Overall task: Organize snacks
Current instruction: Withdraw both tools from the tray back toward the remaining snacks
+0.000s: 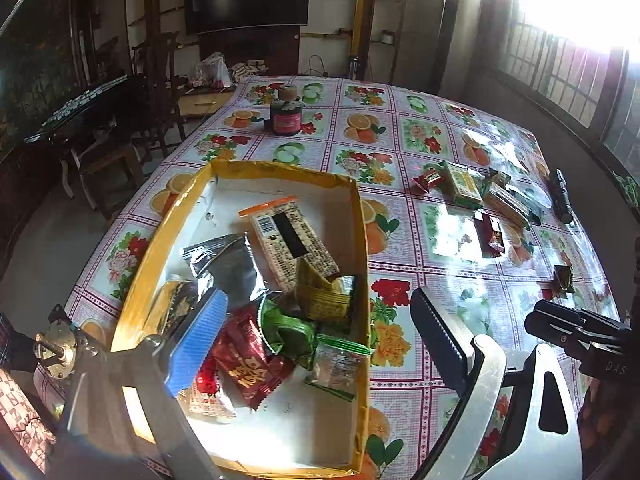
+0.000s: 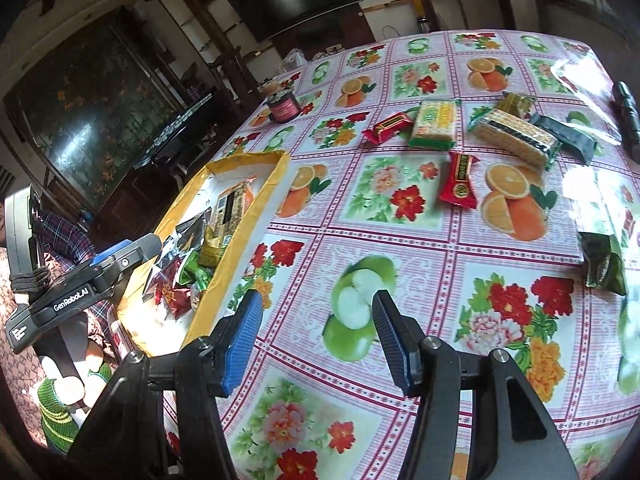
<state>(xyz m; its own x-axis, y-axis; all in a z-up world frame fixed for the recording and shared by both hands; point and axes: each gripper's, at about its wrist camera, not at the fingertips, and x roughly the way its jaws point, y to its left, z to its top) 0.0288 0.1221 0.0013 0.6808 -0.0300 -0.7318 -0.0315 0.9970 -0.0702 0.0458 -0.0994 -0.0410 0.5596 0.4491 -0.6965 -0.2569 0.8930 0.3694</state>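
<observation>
Blue-padded fingers of the left gripper [image 1: 316, 344] stand wide apart and empty above the near end of the yellow-rimmed box [image 1: 362, 240], where wrapped snacks [image 1: 280, 280] lie heaped. Beside the box, the right gripper [image 2: 316, 340] hangs over the fruit-print tablecloth [image 2: 400, 220], jaws apart, holding nothing. Beyond the box's right side, loose snack packets [image 2: 434, 124] lie scattered.

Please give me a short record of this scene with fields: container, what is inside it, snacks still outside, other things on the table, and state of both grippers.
container: yellow-edged box
inside: mixed snack packets
outside: loose snacks on the tablecloth, red packet
other: dark jar, black flashlight
left gripper: open, empty, above box
right gripper: open, empty, above tablecloth
</observation>
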